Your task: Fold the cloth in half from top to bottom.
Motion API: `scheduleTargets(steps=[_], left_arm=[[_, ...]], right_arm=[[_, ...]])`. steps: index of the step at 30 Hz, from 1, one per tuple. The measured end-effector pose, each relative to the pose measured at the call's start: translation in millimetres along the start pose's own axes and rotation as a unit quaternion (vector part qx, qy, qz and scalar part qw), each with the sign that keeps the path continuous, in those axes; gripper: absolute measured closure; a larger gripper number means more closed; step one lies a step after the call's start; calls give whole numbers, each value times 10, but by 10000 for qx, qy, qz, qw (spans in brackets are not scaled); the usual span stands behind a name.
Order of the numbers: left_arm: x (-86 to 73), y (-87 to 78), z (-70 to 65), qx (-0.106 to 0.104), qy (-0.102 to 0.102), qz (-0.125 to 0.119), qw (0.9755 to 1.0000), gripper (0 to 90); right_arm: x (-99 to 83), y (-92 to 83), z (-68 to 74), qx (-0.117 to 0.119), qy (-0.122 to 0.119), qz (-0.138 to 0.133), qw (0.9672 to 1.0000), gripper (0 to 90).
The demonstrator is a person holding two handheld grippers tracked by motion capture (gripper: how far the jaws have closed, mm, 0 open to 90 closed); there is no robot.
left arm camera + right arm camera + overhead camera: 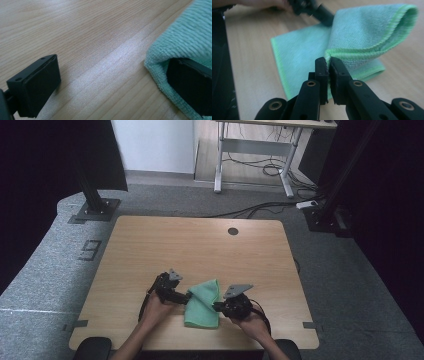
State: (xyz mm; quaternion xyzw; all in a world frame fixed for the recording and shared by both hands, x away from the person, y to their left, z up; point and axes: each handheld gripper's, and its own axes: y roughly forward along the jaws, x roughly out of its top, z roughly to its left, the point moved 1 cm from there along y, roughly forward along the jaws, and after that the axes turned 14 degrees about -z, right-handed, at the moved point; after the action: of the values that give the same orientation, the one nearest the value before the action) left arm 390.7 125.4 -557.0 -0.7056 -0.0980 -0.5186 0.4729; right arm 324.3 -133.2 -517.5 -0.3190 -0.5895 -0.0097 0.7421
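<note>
Near my edge of the wooden table (150, 245), between my two grippers: green cloth (203, 303), already folded over at least once, top layer still bulging, not pressed flat.

Right gripper (328, 65): jaws together, clamped on the cloth's stitched hem at a corner of the upper layer. That layer arcs up in a loose loop above the lower one.

Left gripper (110, 82): jaws wide apart. One jaw sits inside the fold, cloth draped over it; the other rests clear on bare wood. Nothing gripped on that side.

Progress, my judgement: a fold is under way, roughly mid-step. Lower layer lies flat on the table; raised layer has yet to be carried across, laid down and lined up at the hems. Left side would likely need to close on its edge, or slip out, before the layer can settle.

Orientation, high view: cloth's long axis runs from me toward the far edge, tilted slightly right at the far end. Near end is square-cut; far end is rounded and raised.
</note>
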Motion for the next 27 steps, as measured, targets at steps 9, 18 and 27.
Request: scheduleTargets(steps=[9, 18, 27], left_arm=[[-1, -1, -1, 2, -5, 0, 10000, 0], [53, -156, -10, -143, 321, 26, 9994, 61], [-6, -84, 9, -109, 193, 18, 9998, 68]], right_arm=[[-203, 89, 75, 125, 57, 356, 9993, 834], [-208, 135, 67, 20, 57, 441, 9990, 847], [-175, 173, 43, -199, -118, 489, 9985, 849]])
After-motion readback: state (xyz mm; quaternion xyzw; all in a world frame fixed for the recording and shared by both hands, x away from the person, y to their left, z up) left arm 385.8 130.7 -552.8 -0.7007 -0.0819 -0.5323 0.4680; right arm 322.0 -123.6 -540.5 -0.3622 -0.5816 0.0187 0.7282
